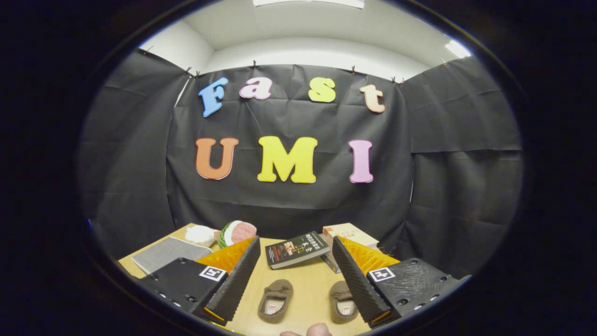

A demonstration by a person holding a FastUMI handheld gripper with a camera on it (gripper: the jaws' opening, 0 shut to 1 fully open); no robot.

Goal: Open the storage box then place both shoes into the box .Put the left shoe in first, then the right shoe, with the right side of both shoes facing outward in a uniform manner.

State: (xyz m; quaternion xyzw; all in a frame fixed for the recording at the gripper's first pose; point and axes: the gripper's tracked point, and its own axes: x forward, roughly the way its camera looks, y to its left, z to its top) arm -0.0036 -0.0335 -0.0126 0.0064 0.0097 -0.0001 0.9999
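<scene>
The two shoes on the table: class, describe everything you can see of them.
The two shoes are small brown slippers of a soft, fuzzy-looking fabric with pale insoles. They lie side by side but apart on the wooden table, toes pointing away toward the dark book. They sit between the open fingers of the gripper, the right one's edge hidden behind a finger. Nothing grips them.

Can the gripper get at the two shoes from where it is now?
Probably yes. The gripper is open, and both brown shoes lie on bare table between its fingers, nothing covering them. The books lie beyond them, out of the way.
</scene>
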